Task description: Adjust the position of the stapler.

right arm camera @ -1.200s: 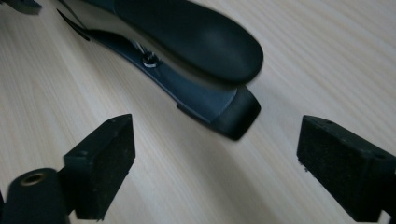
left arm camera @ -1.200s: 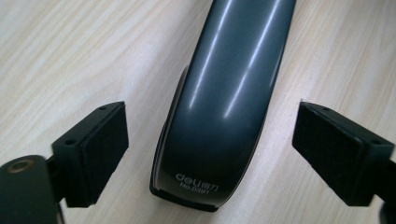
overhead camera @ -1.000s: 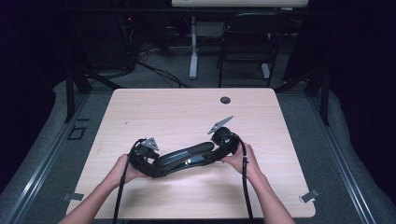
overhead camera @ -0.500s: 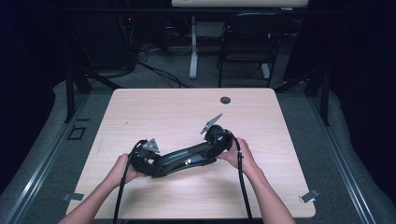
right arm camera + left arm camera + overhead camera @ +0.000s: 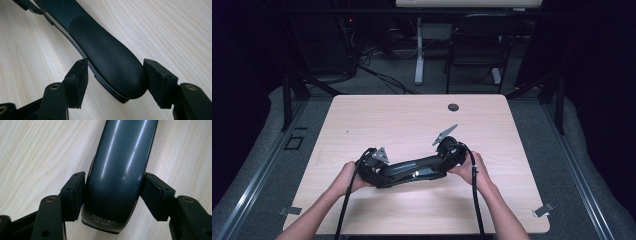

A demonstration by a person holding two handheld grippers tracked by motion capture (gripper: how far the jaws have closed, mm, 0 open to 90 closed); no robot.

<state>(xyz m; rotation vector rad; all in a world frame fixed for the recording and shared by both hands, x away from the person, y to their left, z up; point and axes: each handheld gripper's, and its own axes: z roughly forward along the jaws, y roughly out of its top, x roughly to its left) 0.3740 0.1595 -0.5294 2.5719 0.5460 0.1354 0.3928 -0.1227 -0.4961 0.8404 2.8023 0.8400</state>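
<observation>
Long dark stapler (image 5: 412, 170) gripped at both ends, low over the worktop (image 5: 412, 120).

Lying crosswise near the front middle of the worktop, between the two hands. Left hand-held gripper (image 5: 113, 195) closed on the glossy grey end stamped with a brand mark, both pads (image 5: 73, 195) pressed to its flanks. Right hand-held gripper (image 5: 115, 82) set around the matte rounded end; far pad touching, near pad (image 5: 78, 82) seemingly just shy of the side, so hold likely not firm yet. Step in hand, by the look of it: securing a two-ended grip before lifting or moving. Next move calls for closing the right side fully, then raising both ends together, level, to avoid twisting or slipping.
</observation>
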